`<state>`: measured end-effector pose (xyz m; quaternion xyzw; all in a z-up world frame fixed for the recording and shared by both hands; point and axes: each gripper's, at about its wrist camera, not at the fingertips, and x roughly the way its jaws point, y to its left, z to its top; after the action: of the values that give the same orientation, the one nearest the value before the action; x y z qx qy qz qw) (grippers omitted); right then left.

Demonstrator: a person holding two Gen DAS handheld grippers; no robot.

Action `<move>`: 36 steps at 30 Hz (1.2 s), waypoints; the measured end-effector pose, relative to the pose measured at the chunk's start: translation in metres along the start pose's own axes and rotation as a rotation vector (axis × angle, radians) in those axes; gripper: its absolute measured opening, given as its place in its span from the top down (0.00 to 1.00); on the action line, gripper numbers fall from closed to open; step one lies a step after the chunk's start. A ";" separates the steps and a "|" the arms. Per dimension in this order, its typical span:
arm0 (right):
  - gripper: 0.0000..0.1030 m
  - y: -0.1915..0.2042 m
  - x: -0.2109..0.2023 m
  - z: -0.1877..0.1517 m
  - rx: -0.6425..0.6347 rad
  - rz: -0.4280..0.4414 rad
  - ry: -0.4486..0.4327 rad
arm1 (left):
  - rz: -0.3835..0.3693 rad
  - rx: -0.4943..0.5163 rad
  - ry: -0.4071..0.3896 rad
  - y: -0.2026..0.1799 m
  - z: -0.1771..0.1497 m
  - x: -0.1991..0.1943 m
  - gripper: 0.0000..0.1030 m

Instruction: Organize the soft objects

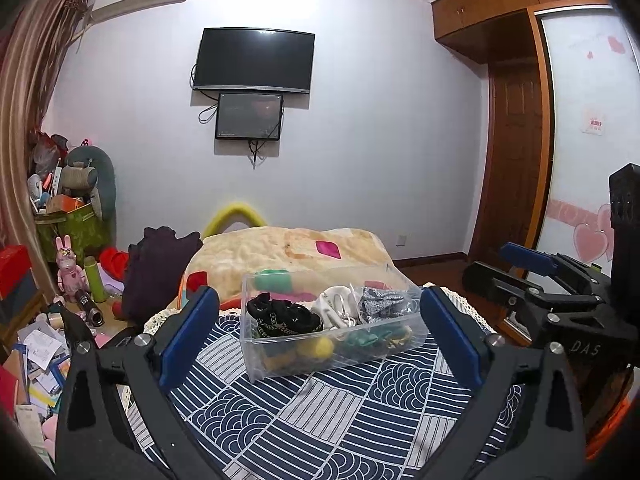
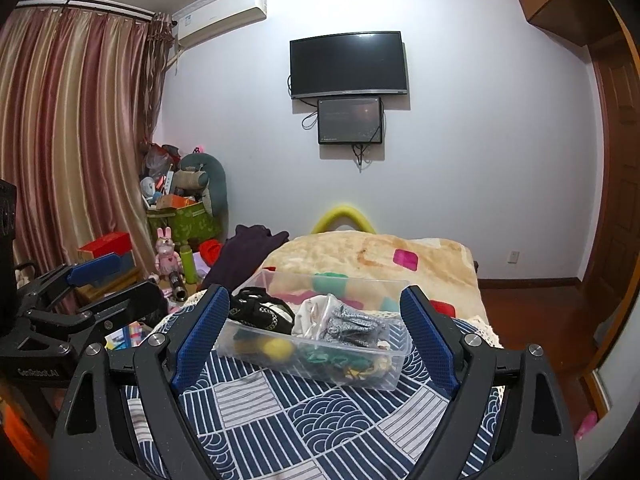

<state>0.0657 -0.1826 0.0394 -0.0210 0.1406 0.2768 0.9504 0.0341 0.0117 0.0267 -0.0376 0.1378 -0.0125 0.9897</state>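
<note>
Nearest the lens in the left wrist view, we saw our left gripper [image 1: 320, 334] spread wide, its flat blue pads [image 1: 188, 336] on matte black arms framing empty air above a navy cloth [image 1: 328, 412] printed with white wave and stripe patches. At mid-frame sat a clear plastic bin [image 1: 332, 320], rectangular and thin-walled, apart from both pads. It held soft things: a black knitted piece with pale flecks [image 1: 280, 318] on the left, something white and crumpled [image 1: 334, 308] in the middle, and a grey sparkly fabric [image 1: 380, 300] to the right, with yellow and green bits beneath. Behind it lay a fuzzy cream blanket [image 1: 288, 252] with pink patches. At the right edge our right gripper [image 1: 516, 270] showed side-on.

From the right wrist view, our right gripper [image 2: 314, 338] also stood apart with nothing between its textured blue pads [image 2: 202, 334]. We saw the same bin [image 2: 320, 344] at centre on the patterned cloth [image 2: 304, 420], closer to the pads yet not touching them. At left, our left gripper [image 2: 108, 280] appeared, jaws parted, before striped satin curtains [image 2: 72, 128].
</note>
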 end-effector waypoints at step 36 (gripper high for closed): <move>0.16 0.000 -0.004 0.002 0.002 -0.002 -0.006 | -0.020 0.003 0.008 -0.001 -0.001 0.000 0.00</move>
<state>0.0633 -0.1845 0.0418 -0.0196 0.1379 0.2757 0.9511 0.0336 0.0102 0.0255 -0.0377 0.1415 -0.0225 0.9890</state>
